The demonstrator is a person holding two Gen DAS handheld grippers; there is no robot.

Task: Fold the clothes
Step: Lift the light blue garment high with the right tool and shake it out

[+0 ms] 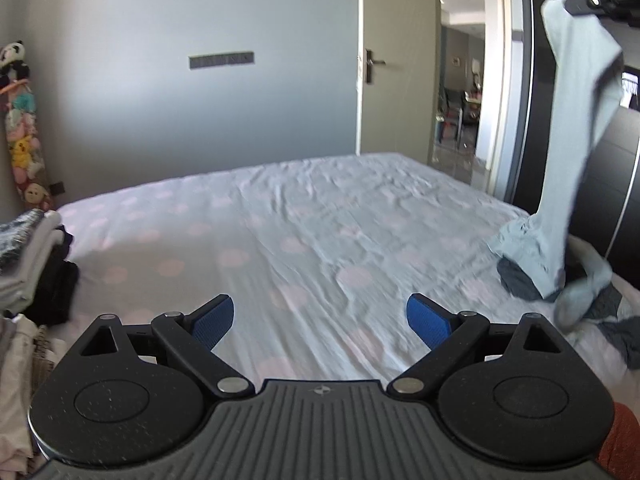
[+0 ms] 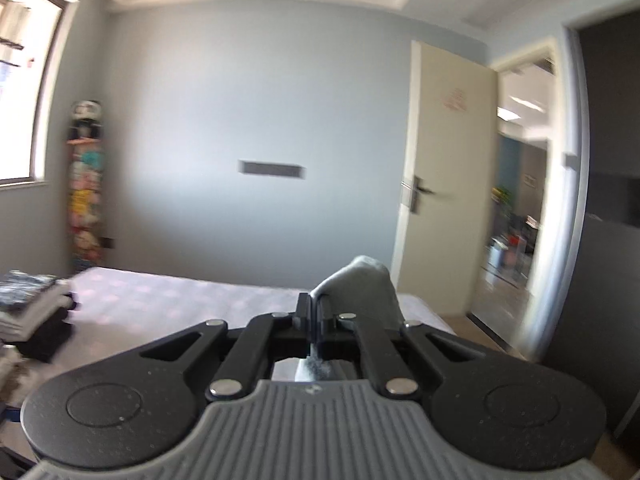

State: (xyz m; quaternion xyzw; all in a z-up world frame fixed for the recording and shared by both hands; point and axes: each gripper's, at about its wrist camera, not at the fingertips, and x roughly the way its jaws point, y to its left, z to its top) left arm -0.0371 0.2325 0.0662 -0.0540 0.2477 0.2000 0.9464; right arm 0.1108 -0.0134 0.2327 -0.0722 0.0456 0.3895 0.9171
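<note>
A light blue garment (image 1: 576, 128) hangs from high at the right down to the bed (image 1: 304, 216), its lower end bunched on the sheet. My right gripper (image 2: 314, 312) is shut on a fold of the light blue garment (image 2: 368, 284), held up in the air. In the left wrist view that right gripper (image 1: 580, 2) shows at the top right corner, pinching the cloth. My left gripper (image 1: 320, 320) hovers low over the bed, open, with nothing between its blue pads (image 1: 428, 320). It is to the left of the hanging garment.
A stack of folded clothes (image 1: 28, 252) sits at the bed's left edge, with more cloth (image 1: 20, 360) nearer. Darker garments (image 1: 608, 312) lie under the blue one at the right. A dark wardrobe (image 1: 600, 168) stands right, an open door (image 1: 396, 60) beyond, stuffed toys (image 1: 22, 128) at left.
</note>
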